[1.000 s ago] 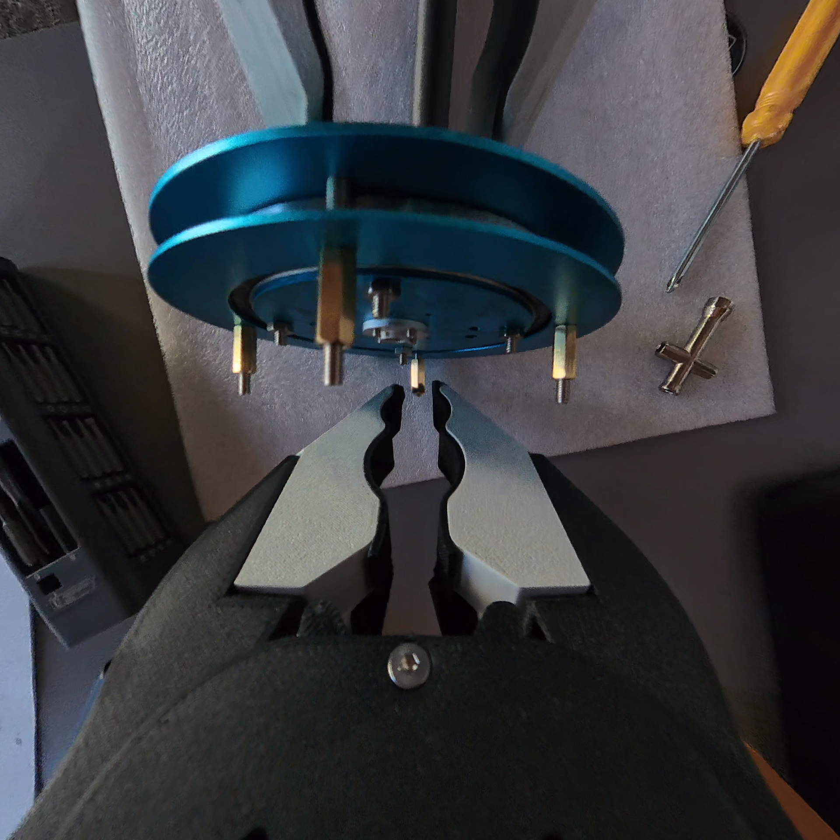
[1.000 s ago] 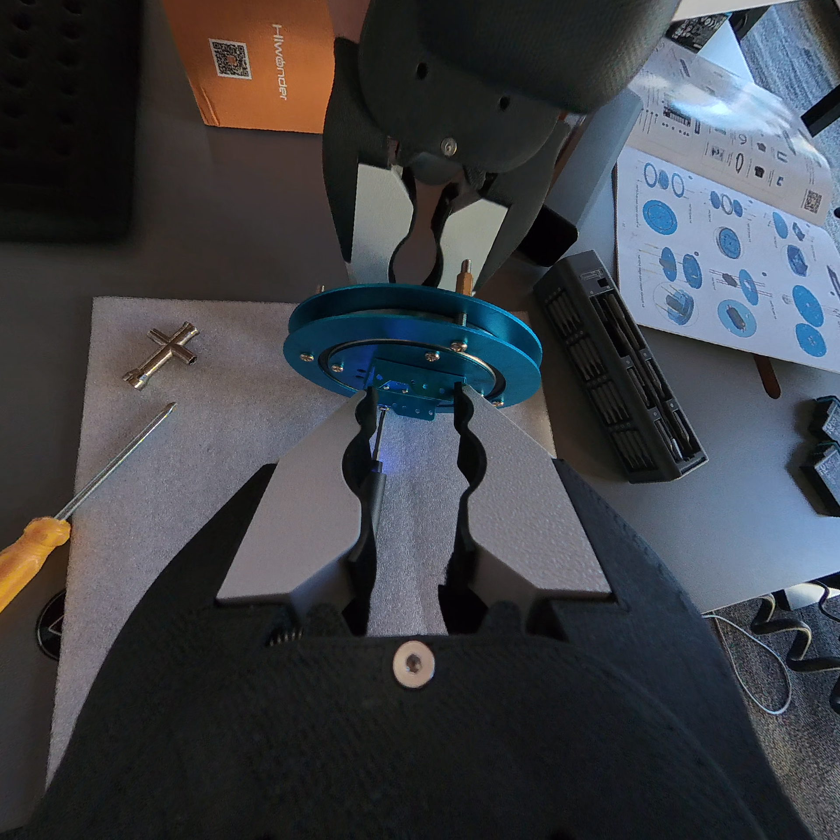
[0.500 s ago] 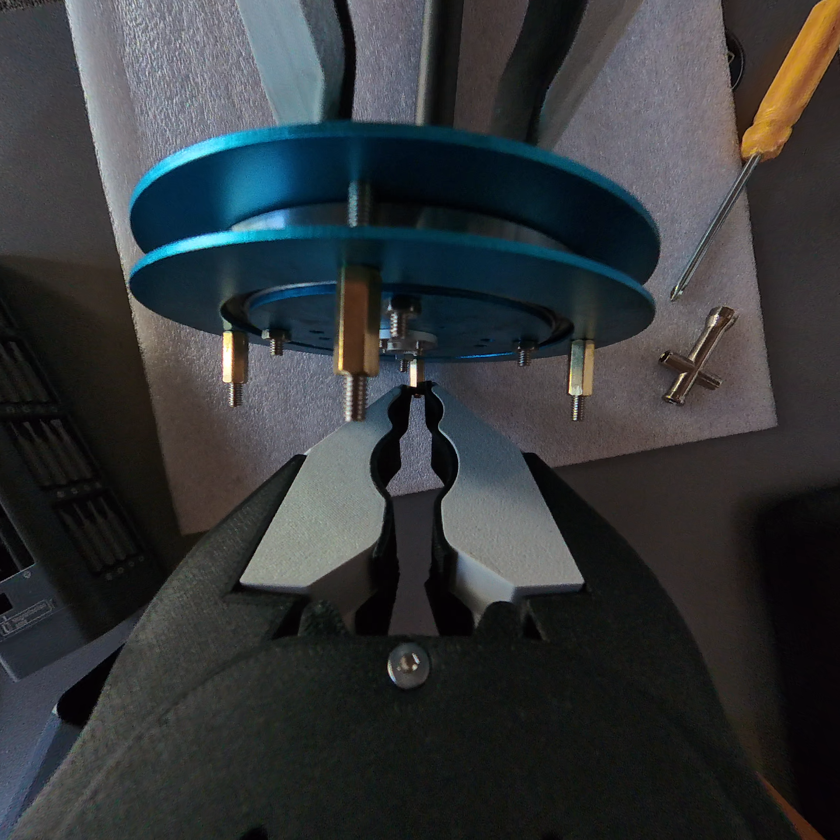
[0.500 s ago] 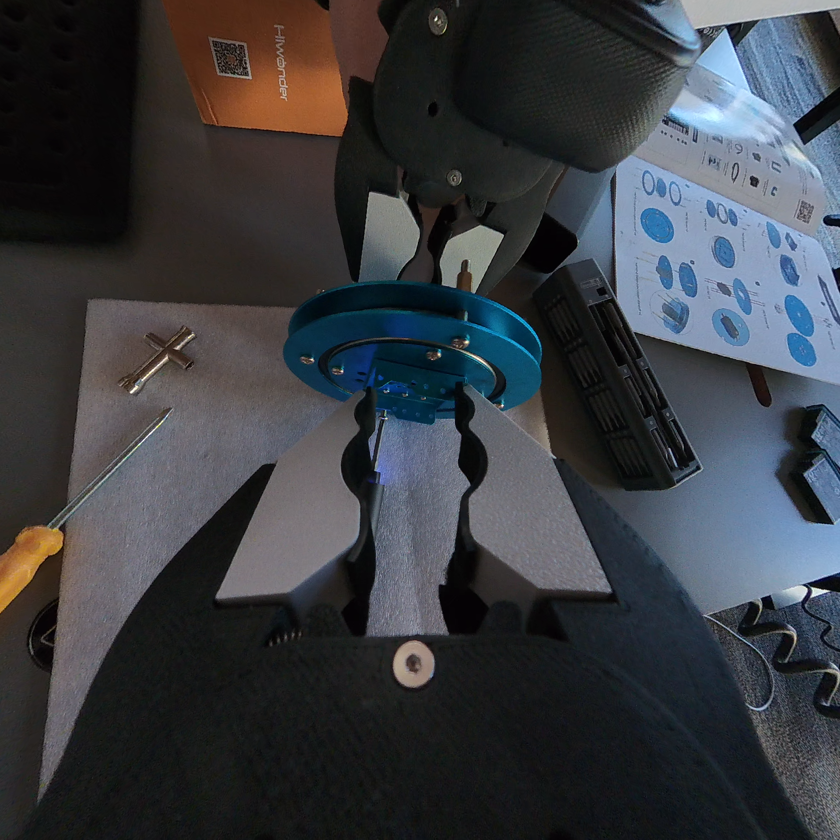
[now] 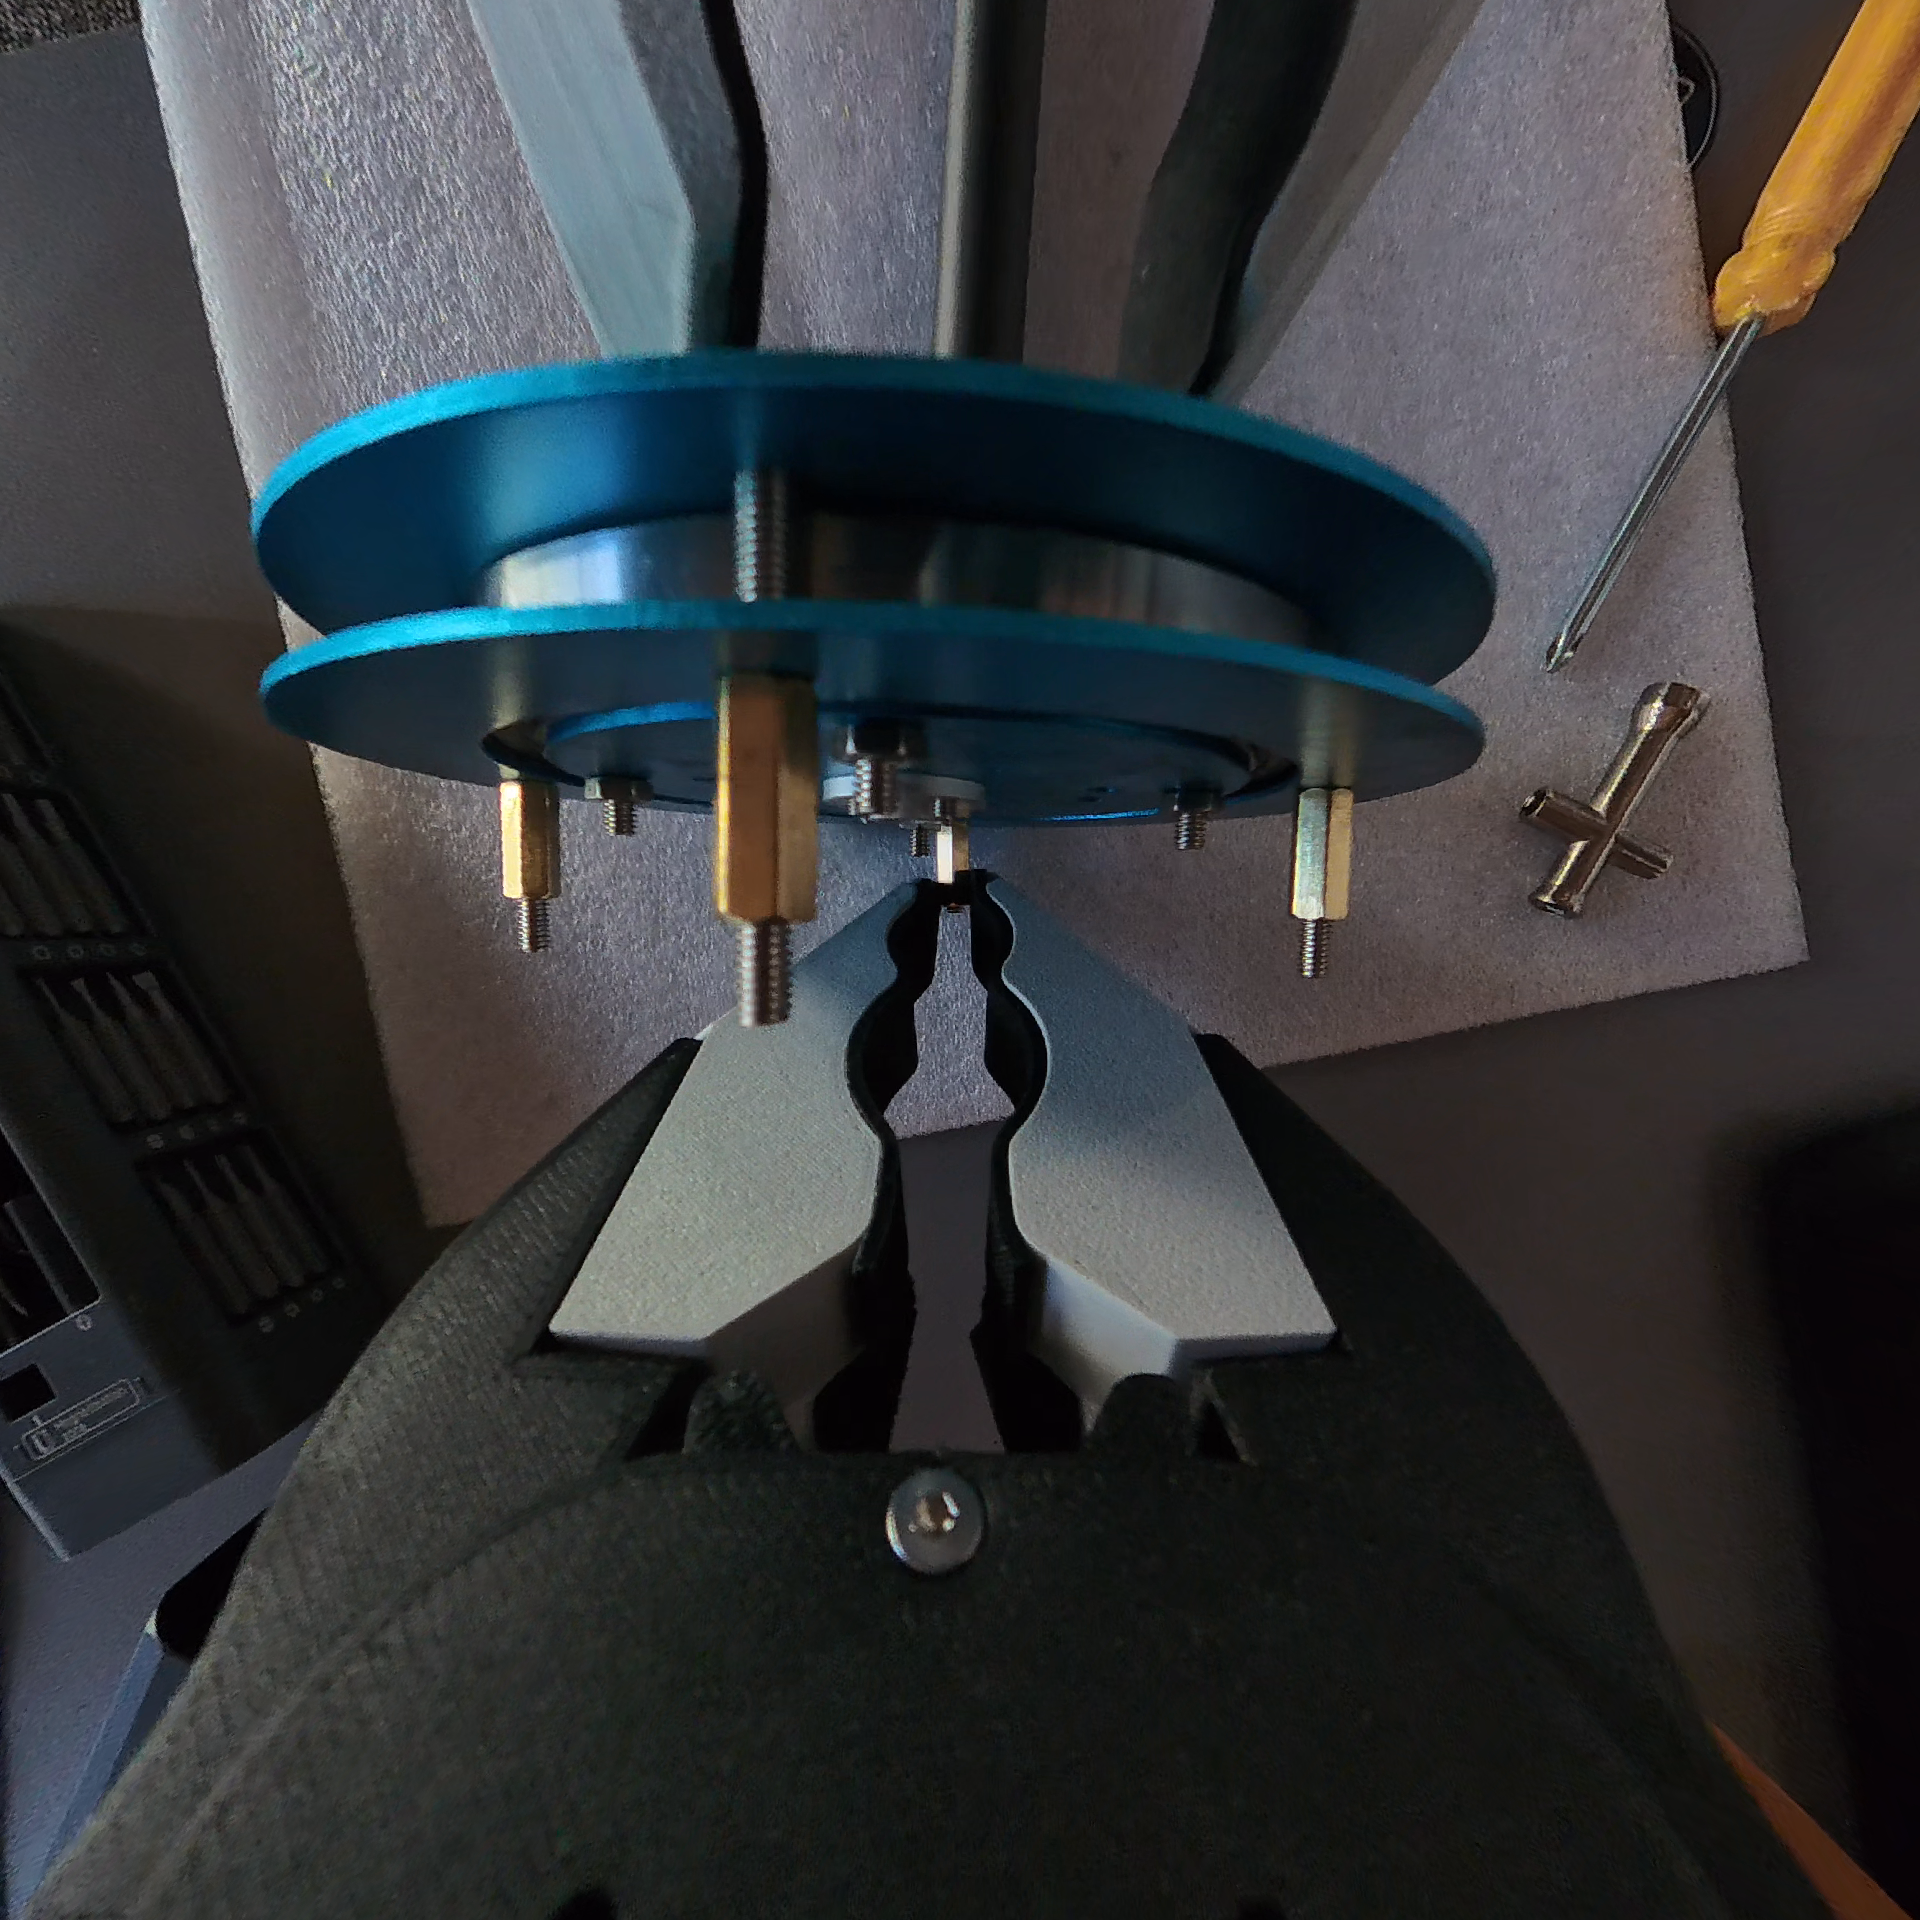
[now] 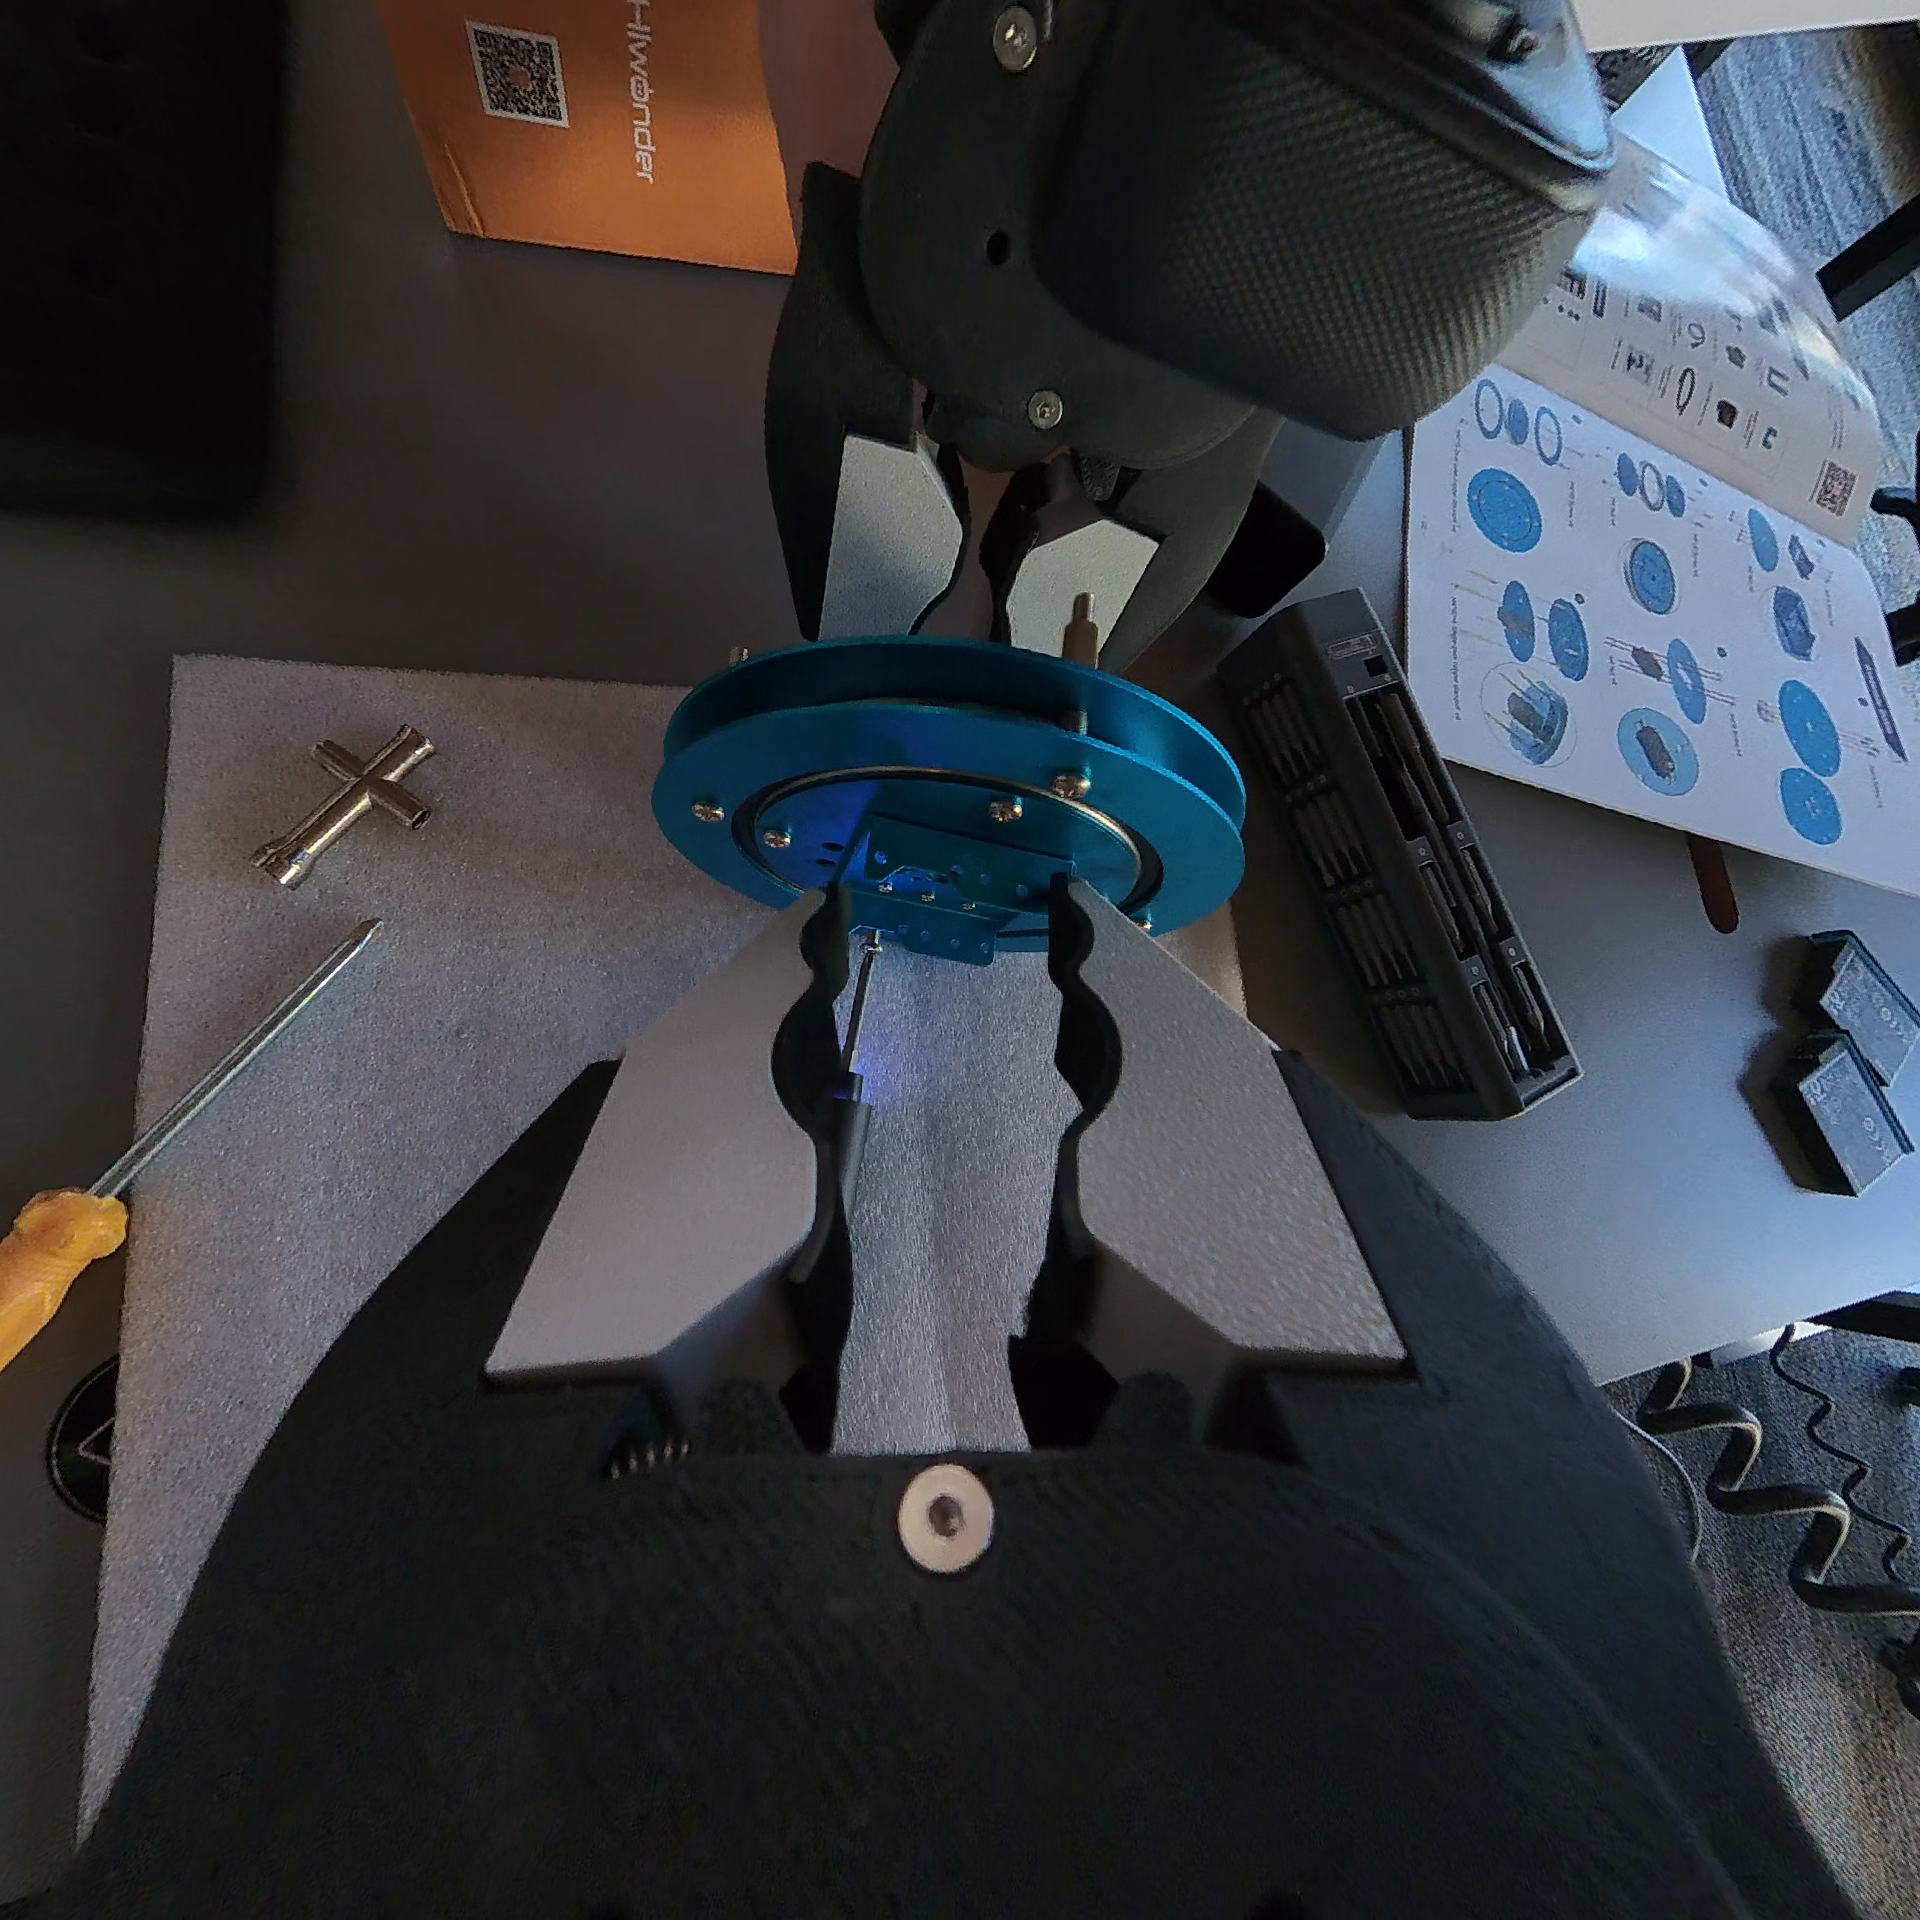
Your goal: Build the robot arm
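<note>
My left gripper (image 5: 951,902) has its two grey fingers drawn almost together, the tips pinching the threaded end of a small brass hex standoff (image 5: 950,854) that sticks out near the middle of the blue anodised double-disc assembly (image 5: 871,665). Three longer brass standoffs ring it, the closest one (image 5: 764,831) just left of my left fingertip. Between the two blue discs sits a silver metal ring.

My right gripper (image 6: 945,914) comes at the same assembly from the opposite face. Its jaws stand apart, their tips against a small blue perforated bracket (image 6: 940,904) bolted to the inner disc, on either side of it. Along the inner edge of one finger lies a slim dark precision screwdriver (image 6: 847,1101), its thin shaft reaching a screw at the bracket's edge; whether the jaws actually clamp it I cannot tell.

The assembly is held up above a grey foam mat (image 6: 436,1039). On the mat lie a silver cross-shaped socket wrench (image 6: 348,805) and the steel shaft of a yellow-handled screwdriver (image 6: 62,1257), whose handle hangs off the edge. Beside the mat on the grey table (image 6: 1558,1226) rests a dark bit-set case (image 6: 1392,862), then two small black blocks (image 6: 1844,1060), a printed instruction sheet with blue diagrams (image 6: 1662,665), and farthest, an orange cardboard box (image 6: 613,125).
</note>
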Demonstrator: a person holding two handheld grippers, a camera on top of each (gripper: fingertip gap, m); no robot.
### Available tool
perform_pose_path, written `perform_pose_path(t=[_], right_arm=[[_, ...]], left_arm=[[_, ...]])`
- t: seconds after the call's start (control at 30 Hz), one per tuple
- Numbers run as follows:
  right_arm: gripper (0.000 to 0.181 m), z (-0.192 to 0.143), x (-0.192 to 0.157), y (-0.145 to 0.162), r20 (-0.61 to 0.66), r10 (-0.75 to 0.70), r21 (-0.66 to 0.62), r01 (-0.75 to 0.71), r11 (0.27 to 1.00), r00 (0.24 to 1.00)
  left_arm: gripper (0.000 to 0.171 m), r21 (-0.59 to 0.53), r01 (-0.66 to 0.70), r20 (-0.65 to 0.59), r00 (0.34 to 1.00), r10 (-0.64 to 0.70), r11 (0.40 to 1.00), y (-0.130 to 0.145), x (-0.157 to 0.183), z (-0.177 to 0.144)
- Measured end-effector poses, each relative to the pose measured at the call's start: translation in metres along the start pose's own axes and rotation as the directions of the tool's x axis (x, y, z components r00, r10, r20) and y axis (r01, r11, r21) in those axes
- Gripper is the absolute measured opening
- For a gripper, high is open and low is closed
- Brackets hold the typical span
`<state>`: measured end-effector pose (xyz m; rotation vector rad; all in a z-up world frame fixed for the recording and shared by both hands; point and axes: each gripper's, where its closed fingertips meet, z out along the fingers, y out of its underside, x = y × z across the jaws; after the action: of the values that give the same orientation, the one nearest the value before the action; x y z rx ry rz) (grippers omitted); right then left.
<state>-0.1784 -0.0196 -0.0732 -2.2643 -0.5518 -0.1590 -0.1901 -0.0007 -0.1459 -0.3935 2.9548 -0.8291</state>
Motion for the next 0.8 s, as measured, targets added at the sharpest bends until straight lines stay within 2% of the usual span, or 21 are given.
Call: perform_pose_path(t=[0.4, 0.6, 0.8], right_arm=[[0.037, -0.0006, 0.001, 0.0032, -0.011, -0.005, -0.008, 0.005, 1.0, 1.0], [0.037, -0.0016, 0.0004, 0.0046, -0.011, -0.011, -0.011, 0.011, 1.0, 1.0], [0.037, -0.0005, 0.0013, 0.0041, -0.013, -0.021, -0.012, 0.021, 1.0, 1.0]], left_arm=[[0.004, -0.023, -0.039, 0.015, 0.999, 0.04, 0.999, -0.002, -0.0002, 0.0019], [0.004, -0.051, -0.008, -0.019, 1.0, 0.007, 0.999, -0.0008, 0.0, 0.0051], [0.004, -0.033, -0.018, -0.005, 1.0, 0.018, 0.999, -0.0004, 0.0, 0.0057]])
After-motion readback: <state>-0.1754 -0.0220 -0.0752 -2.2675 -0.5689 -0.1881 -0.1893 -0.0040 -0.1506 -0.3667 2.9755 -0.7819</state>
